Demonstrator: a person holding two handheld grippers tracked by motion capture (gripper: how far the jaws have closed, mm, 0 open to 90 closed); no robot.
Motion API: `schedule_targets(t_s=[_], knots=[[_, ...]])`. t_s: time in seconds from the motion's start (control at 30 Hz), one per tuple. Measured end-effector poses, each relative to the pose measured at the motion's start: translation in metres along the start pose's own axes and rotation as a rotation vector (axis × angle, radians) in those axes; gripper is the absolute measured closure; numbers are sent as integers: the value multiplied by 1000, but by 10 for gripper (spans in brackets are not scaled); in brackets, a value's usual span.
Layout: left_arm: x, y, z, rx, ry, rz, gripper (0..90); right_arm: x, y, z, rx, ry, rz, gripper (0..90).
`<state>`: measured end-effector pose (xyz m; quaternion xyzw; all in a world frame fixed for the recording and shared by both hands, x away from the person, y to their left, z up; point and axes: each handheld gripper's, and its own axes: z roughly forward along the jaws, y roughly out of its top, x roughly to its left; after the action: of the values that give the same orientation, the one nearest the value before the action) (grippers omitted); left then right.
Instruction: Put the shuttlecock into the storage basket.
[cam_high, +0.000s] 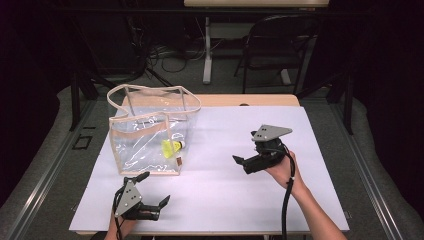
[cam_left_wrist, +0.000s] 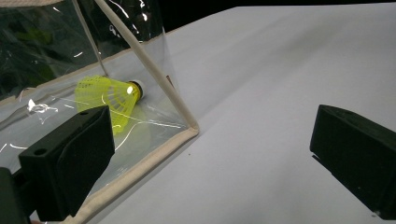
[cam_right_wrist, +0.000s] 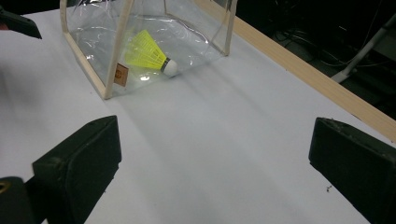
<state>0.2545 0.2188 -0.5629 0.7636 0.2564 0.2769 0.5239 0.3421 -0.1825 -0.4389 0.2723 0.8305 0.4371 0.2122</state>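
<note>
A clear plastic bag (cam_high: 145, 115) with beige trim stands upright at the table's back left, its top open. Inside it, on the bottom by the front right corner, lies a yellow shuttlecock (cam_high: 170, 148) with a white cork. My left gripper (cam_high: 155, 188) rests near the table's front edge, just in front of the bag, open and empty. In the left gripper view the shuttlecock (cam_left_wrist: 107, 95) shows through the bag's wall (cam_left_wrist: 159, 79). My right gripper (cam_high: 245, 147) hovers to the right of the bag, open and empty, facing the shuttlecock (cam_right_wrist: 147, 56) and bag (cam_right_wrist: 88, 60).
A white sheet (cam_high: 225, 190) covers the table, with a wooden edge (cam_high: 250, 100) at the back. A black chair (cam_high: 280, 45) and a table leg (cam_high: 207, 50) stand beyond on the floor. One jaw of the left gripper shows at the right gripper view's top left.
</note>
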Motion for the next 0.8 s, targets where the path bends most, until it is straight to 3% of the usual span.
schedule_targets(t_s=[0.47,0.8], knots=[[0,0,1,2,0,-2,0,8,-23,-10,-32,2,1,19],[0,0,1,2,-2,-5,0,13,-39,-19,-46,-22,-6,18]])
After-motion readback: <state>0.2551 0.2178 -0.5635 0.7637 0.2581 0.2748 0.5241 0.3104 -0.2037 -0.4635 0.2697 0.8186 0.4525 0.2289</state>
